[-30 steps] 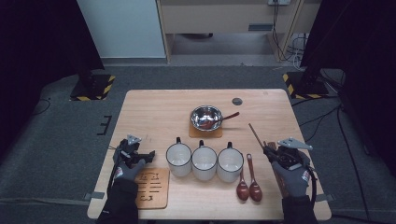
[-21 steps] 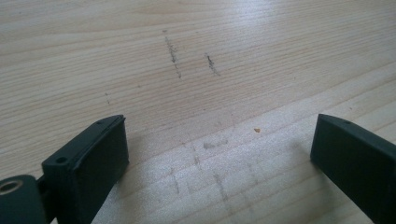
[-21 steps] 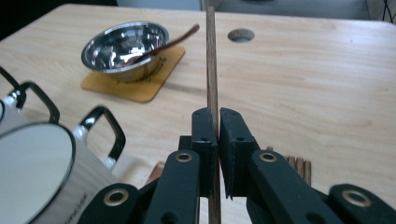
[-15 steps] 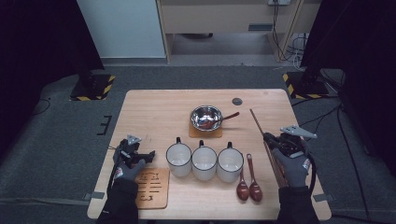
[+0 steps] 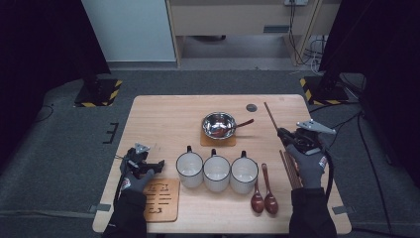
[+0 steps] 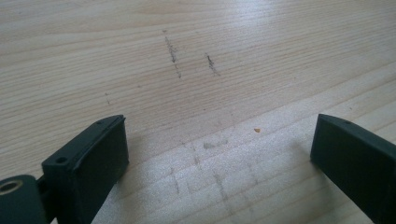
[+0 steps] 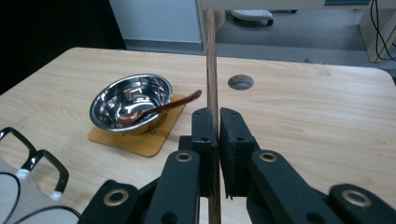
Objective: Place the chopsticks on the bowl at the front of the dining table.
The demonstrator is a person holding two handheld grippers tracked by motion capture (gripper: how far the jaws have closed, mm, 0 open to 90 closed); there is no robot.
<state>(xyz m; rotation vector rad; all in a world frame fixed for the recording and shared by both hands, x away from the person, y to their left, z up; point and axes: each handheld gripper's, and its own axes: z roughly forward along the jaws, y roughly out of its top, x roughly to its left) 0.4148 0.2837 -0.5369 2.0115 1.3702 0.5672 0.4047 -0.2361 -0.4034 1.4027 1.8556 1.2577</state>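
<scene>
left hand-held gripper (image 5: 151,166): jaws wide apart (low, near tabletop) | right hand-held gripper (image 5: 283,134): jaws clamped together, raised

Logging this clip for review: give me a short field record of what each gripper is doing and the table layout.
right gripper: shut on one chopstick, lifted off the table
left gripper: open, nothing between the jaws, over bare table
bowl: on a coaster, spoon inside
mugs: three in a row
loose spoons: two, right of the mugs

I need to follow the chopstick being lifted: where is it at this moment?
The chopstick is clamped in the right gripper at the table's right side, above the remaining chopsticks, pointing toward the far edge, right of the steel bowl.
</scene>
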